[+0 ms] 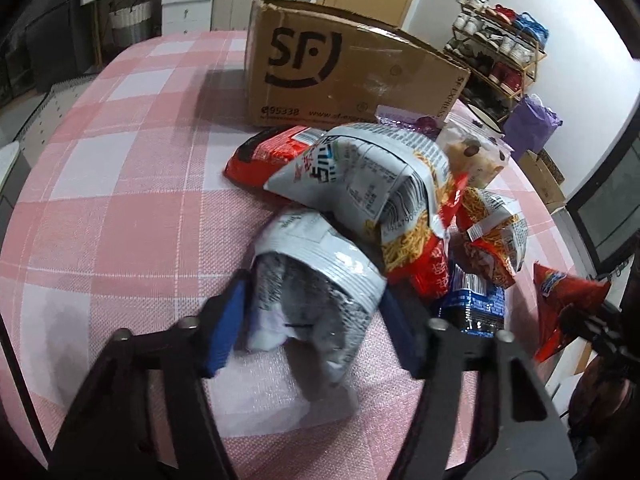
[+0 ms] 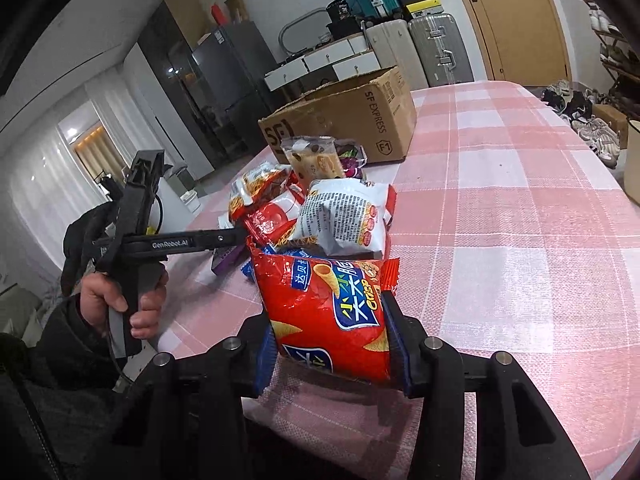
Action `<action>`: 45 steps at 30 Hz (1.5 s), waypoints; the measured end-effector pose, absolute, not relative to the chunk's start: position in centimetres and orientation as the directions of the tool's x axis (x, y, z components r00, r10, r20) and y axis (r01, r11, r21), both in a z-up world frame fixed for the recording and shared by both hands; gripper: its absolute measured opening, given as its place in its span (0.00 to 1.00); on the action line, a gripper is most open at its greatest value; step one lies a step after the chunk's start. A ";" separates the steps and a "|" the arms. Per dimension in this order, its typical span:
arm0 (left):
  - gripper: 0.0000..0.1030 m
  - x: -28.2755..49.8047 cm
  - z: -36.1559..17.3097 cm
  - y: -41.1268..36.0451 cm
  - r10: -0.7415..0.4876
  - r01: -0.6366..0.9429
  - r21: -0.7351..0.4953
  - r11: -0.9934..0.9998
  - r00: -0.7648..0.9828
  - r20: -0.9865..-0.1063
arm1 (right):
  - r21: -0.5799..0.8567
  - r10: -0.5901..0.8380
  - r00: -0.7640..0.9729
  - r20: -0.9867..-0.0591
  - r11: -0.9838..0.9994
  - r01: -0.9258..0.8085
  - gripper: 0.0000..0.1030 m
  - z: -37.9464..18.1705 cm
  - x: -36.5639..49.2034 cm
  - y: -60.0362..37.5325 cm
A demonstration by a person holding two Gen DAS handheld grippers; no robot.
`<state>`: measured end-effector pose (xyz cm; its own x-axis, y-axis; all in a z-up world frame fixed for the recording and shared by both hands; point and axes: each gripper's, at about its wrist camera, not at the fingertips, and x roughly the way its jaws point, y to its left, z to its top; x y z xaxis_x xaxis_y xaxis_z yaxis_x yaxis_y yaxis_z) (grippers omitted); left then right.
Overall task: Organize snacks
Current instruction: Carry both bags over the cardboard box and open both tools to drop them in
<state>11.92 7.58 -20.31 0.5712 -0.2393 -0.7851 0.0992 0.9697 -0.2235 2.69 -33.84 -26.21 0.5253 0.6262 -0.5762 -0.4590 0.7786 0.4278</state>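
Two grippers each clamped a bag, left (image 1: 308, 316) on a grey packet (image 1: 312, 300), right (image 2: 332, 344) on red crisps (image 2: 328, 312); either slack bag might slip.

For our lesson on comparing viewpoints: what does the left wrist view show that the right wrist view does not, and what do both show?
Only the left wrist view shows the left hand-held gripper closed on a silver-white packet, and a shoe rack behind the table.

Only the right wrist view shows the right hand-held gripper gripping a red crisp bag, the person's hand on the other gripper's handle, and suitcases by the door.

Both show the SF cardboard box, the snack pile and the pink checked tablecloth.
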 end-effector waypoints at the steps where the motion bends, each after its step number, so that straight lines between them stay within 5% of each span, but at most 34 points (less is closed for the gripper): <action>1: 0.45 11.9 -20.3 7.6 -0.247 0.105 -0.229 0.968 0.571 -0.783 | 0.428 0.624 0.527 -0.576 0.780 -0.456 0.45 -26.2 2.7 -34.0; 7: 0.39 11.3 -20.2 8.4 -0.293 0.098 -0.291 0.952 0.570 -0.768 | 0.432 0.618 0.545 -0.567 0.786 -0.442 0.45 -25.8 2.8 -34.7; 21: 0.39 9.9 -17.4 9.9 -0.182 0.026 -0.212 0.977 0.619 -0.764 | 0.432 0.626 0.595 -0.504 0.779 -0.455 0.45 -22.5 3.6 -34.8; 45: 0.40 13.6 -5.3 10.9 -0.177 0.123 -0.129 0.984 0.741 -0.648 | 0.428 0.707 0.620 -0.339 0.703 -0.568 0.45 -12.6 11.6 -32.4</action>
<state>13.57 10.87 -5.26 0.7407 -0.1775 -0.6480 0.1230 0.9840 -0.1290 11.56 -32.42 -12.56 0.6202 0.7072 -0.3394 -0.5677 0.7033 0.4279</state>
